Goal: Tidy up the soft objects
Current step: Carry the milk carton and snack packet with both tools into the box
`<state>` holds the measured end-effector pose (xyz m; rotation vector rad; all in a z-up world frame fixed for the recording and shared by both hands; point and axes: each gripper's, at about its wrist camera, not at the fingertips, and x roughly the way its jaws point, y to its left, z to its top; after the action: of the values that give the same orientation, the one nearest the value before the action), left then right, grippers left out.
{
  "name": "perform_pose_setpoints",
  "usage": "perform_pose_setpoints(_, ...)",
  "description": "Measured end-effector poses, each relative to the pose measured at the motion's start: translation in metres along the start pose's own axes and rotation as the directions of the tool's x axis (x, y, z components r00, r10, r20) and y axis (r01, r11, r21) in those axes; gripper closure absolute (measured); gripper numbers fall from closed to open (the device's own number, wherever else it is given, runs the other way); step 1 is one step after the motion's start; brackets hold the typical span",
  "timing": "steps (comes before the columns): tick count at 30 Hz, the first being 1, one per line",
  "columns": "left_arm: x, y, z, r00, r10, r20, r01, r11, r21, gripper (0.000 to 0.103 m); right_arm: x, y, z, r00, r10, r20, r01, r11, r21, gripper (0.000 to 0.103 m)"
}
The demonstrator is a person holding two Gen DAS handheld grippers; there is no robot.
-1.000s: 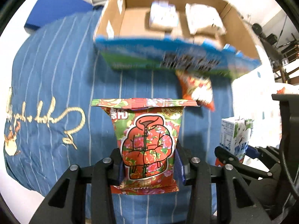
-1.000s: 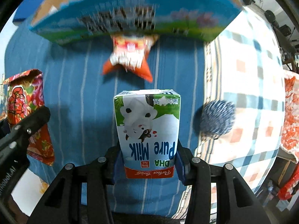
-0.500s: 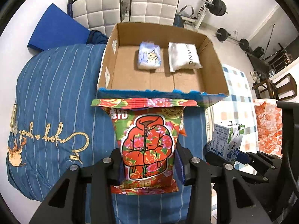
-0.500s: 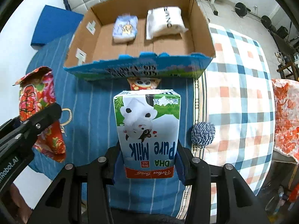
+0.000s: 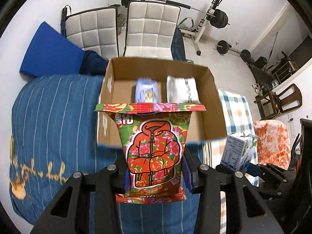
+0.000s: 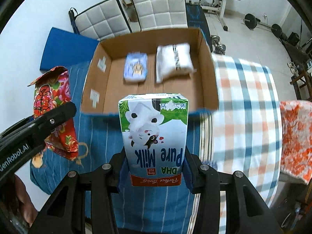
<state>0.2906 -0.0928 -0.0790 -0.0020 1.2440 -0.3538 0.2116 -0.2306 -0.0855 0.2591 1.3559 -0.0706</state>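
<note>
My left gripper is shut on a red floral snack bag and holds it high, in front of the near wall of an open cardboard box. My right gripper is shut on a milk carton, upside down, also raised before the box. Inside the box lie a small blue packet and a white pouch. The snack bag also shows at the left of the right wrist view; the carton shows at the right of the left wrist view.
The box stands on a blue striped blanket beside a checked cloth. An orange patterned cloth lies at far right. White padded chairs, a blue mat and weight equipment stand behind.
Both grippers have risen with their loads and the view now looks down into the box. The orange snack pack and yarn ball seen earlier are now out of sight.
</note>
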Motion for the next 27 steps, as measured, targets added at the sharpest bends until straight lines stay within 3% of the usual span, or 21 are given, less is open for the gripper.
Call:
perform_pose_setpoints(5, 0.033, 0.016, 0.05, 0.998, -0.019, -0.062, 0.019, 1.0, 0.0, 0.064, 0.02, -0.006, 0.056, 1.0, -0.018, -0.01, 0.018, 1.0, -0.001, 0.054)
perform_pose_setpoints(9, 0.083, 0.03, 0.078, 0.984, -0.039, -0.173, 0.038, 0.999, -0.012, 0.064, 0.067, -0.012, 0.1, 0.994, 0.018, -0.109, -0.015, 1.0, 0.022, 0.054)
perform_pose_setpoints(14, 0.165, 0.046, 0.086, 0.934, -0.065, -0.352, 0.05, 0.997, -0.053, 0.064, 0.14, -0.017, 0.123, 0.968, 0.014, -0.25, -0.006, 0.999, 0.036, 0.054)
perform_pose_setpoints(19, 0.228, 0.065, 0.074, 0.886, -0.024, -0.463, -0.014, 0.997, -0.077, 0.064, 0.205, -0.027, 0.132, 0.931, -0.021, -0.364, 0.042, 0.998, 0.049, 0.054)
perform_pose_setpoints(27, 0.261, 0.076, 0.054, 0.848, -0.026, -0.529, -0.029, 0.995, -0.095, 0.064, 0.254, -0.04, 0.134, 0.895, -0.11, -0.432, 0.124, 0.992, 0.006, 0.054)
